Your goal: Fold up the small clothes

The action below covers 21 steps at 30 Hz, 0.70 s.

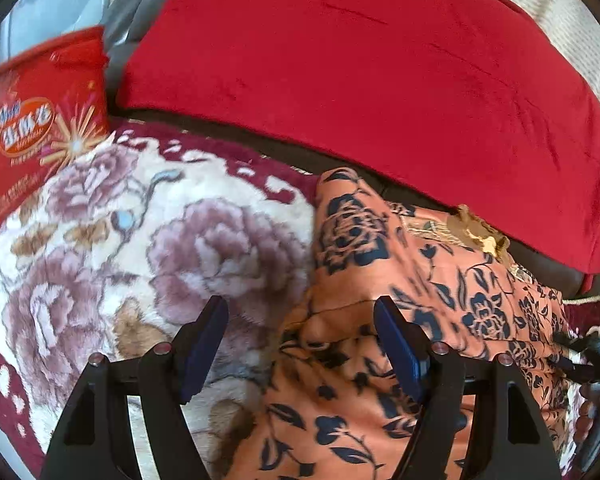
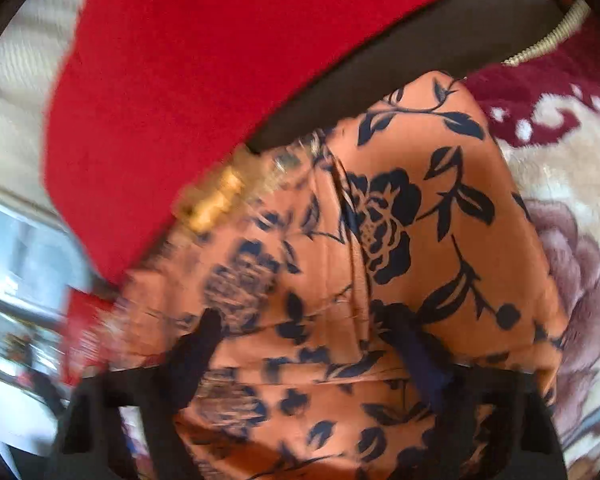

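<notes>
A big red cushion [image 1: 360, 72] sits behind one orange flowered cloth [image 1: 380, 340], and a red printed bag [image 1: 36, 128] stands off to the side. The cloth lies bunched on the flowery blanket [image 1: 140, 240], its far edge touching the cushion. The left gripper [image 1: 300, 344] has its jaws wide apart over the cloth's edge. The right gripper [image 2: 312, 344] is blurry; its jaws look apart too.

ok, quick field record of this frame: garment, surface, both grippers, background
garment: orange cloth with dark floral print, lying rumpled
surface: cream and maroon floral blanket
left gripper: open, fingers apart over the garment's edge
right gripper: open over the garment, view blurred
background: red velvet cushion, red printed bag
</notes>
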{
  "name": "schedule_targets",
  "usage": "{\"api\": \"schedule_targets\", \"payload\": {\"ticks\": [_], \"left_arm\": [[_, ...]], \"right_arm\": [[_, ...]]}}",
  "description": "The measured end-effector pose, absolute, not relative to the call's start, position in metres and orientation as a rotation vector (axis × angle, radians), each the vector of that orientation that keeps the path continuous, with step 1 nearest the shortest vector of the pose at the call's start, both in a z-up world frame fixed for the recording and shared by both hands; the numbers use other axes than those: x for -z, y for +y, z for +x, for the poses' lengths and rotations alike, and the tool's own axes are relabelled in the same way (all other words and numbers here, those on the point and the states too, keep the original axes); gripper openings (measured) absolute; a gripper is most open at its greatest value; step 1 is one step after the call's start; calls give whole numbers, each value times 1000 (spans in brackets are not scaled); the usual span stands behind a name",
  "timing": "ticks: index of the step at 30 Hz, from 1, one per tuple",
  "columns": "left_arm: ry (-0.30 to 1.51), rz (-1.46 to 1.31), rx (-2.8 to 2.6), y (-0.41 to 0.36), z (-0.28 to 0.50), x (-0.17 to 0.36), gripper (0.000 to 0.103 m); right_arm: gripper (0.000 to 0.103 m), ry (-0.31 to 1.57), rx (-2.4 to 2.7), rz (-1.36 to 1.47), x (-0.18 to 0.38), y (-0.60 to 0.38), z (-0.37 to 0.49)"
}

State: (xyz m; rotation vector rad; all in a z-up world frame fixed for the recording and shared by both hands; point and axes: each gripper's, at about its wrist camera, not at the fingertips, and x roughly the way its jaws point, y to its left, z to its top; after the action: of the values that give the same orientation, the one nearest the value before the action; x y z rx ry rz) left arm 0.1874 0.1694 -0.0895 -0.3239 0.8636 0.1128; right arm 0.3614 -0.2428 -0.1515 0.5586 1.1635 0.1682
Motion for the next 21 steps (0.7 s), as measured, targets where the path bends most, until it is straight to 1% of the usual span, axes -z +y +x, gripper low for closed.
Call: {"api": "schedule_targets", "payload": {"ticks": [1, 2, 3, 5, 8, 10, 11, 12, 13, 14, 15, 17, 19, 21], "left_arm": [[865, -325, -115, 172, 189, 92, 76], [864, -326, -116, 173, 189, 94, 76], [859, -328, -114, 175, 190, 94, 76], [844, -325, -108, 175, 192, 90, 76], [797, -321, -96, 171, 200, 81, 76], [789, -325, -78, 162, 207, 78, 76], [796, -320, -68, 155, 213, 79, 76], [816, -297, -57, 144, 219, 82, 77], [850, -244, -32, 129, 228, 90, 78], [886, -198, -11, 118, 236, 99, 78], [971, -110, -14, 103, 248, 119, 78], [1086, 24, -55, 90, 260, 152, 80], [1036, 31, -75, 90, 256, 150, 80], [998, -8, -91, 93, 251, 136, 80]], "right_arm": [[9, 1185, -169, 494, 149, -232, 364], [9, 1200, -199, 445, 144, -222, 366], [9, 1170, -186, 355, 130, -213, 364], [9, 1056, -171, 239, 93, -203, 354], [9, 915, -98, 151, 56, -208, 334], [13, 951, -83, 134, 72, -213, 333], [13, 1006, -117, 166, 93, -217, 336], [28, 1030, -107, 181, 108, -224, 336], [39, 1047, -85, 198, 121, -229, 335], [73, 1069, -73, 261, 137, -239, 333], [83, 1060, -84, 323, 141, -247, 330], [82, 1007, -99, 402, 133, -257, 326], [82, 943, -103, 415, 115, -262, 323], [83, 864, -139, 452, 93, -263, 322]]}}
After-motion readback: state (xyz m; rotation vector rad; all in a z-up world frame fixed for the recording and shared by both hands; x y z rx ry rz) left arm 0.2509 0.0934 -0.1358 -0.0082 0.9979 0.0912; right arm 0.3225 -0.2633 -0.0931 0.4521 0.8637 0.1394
